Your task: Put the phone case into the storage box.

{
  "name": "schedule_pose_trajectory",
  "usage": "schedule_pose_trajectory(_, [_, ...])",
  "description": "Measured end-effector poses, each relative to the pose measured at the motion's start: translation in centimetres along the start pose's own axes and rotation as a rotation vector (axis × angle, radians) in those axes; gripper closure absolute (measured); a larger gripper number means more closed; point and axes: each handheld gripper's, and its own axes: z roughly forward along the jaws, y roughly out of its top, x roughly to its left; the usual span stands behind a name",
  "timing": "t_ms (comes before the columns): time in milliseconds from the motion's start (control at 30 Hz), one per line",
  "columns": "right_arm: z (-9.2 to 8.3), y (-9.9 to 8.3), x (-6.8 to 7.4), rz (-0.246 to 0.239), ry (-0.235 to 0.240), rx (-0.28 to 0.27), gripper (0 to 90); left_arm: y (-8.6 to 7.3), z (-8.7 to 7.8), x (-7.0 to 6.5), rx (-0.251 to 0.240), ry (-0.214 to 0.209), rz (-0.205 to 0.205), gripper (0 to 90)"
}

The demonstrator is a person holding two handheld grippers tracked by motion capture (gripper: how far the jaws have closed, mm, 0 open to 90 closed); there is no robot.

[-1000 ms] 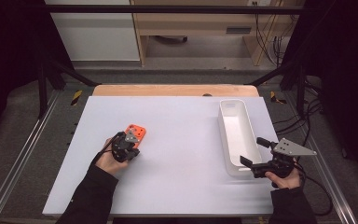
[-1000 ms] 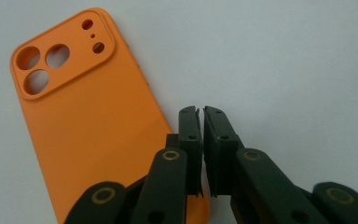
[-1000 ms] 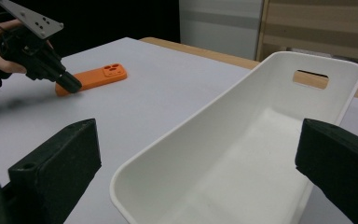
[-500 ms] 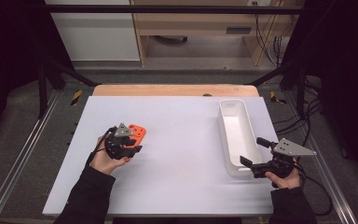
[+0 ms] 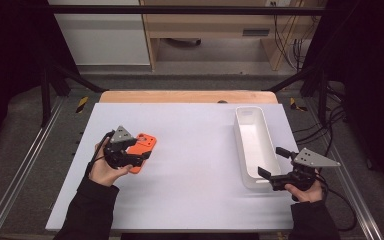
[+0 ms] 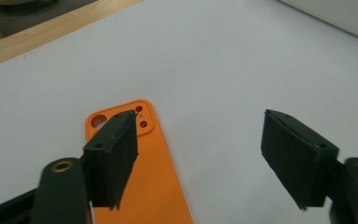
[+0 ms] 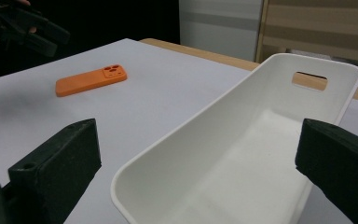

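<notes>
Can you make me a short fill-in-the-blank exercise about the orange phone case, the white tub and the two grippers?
1. The flat orange phone case lies on the ____ table.
2. The long white plastic tub has nothing inside; it is ____.
3. The left gripper hangs over the case with its jaws ____.
4. The right gripper sits at the tub's ____ end.

Missing words: white; empty; open; near

Left gripper (image 5: 139, 159) over orange phone case (image 5: 141, 148), fingers just opening.

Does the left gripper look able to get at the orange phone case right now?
Probably yes: the left gripper hangs open just above the phone case, which lies flat with nothing on it.
</notes>
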Motion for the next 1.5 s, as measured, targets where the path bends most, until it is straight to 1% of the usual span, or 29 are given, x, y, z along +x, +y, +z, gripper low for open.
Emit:
schedule_pose_trajectory(67, [0.0,0.0,0.0,0.000,0.000,-0.001,0.5,0.1,-0.2,0.1,-0.012,-0.002,-0.015,23.0])
schedule_pose_trajectory(133, [0.0,0.0,0.0,0.000,0.000,-0.002,0.5,0.1,-0.4,0.2,-0.023,-0.001,-0.020,21.2])
schedule_pose_trajectory(200, [-0.1,0.0,0.0,0.000,-0.002,-0.003,0.5,0.2,-0.5,0.3,-0.022,0.019,-0.022,17.7])
schedule_pose_trajectory(267, [-0.1,0.0,-0.1,-0.001,-0.002,-0.005,0.5,0.3,-0.8,0.4,-0.034,0.030,-0.024,14.3])
schedule_pose_trajectory(467, [-0.1,0.0,0.0,0.002,-0.001,-0.003,0.5,0.5,-1.4,0.6,-0.078,0.016,-0.040,6.6])
schedule_pose_trajectory(567, [-0.1,0.0,0.0,0.000,-0.001,-0.004,0.5,0.6,-1.7,0.6,-0.096,0.005,-0.040,4.3])
schedule_pose_trajectory(700, [-0.1,0.0,-0.1,-0.001,-0.003,-0.006,0.5,0.8,-2.0,0.7,-0.110,0.001,-0.034,2.9])
schedule_pose_trajectory(833, [-0.1,0.0,-0.1,-0.001,-0.004,-0.005,0.5,0.9,-2.1,0.8,-0.131,-0.005,-0.038,1.5])
schedule_pose_trajectory(1167, [-0.1,0.1,-0.1,-0.001,-0.002,-0.008,0.5,1.1,-2.2,1.1,-0.140,0.002,-0.041,1.5])
schedule_pose_trajectory(1267, [0.0,0.1,0.0,0.000,-0.003,-0.003,0.5,1.2,-2.1,1.3,-0.131,0.007,-0.032,1.4])
schedule_pose_trajectory(1500, [0.0,0.2,0.0,-0.003,-0.004,-0.005,0.5,1.4,-1.4,2.0,-0.125,0.017,-0.046,1.3])
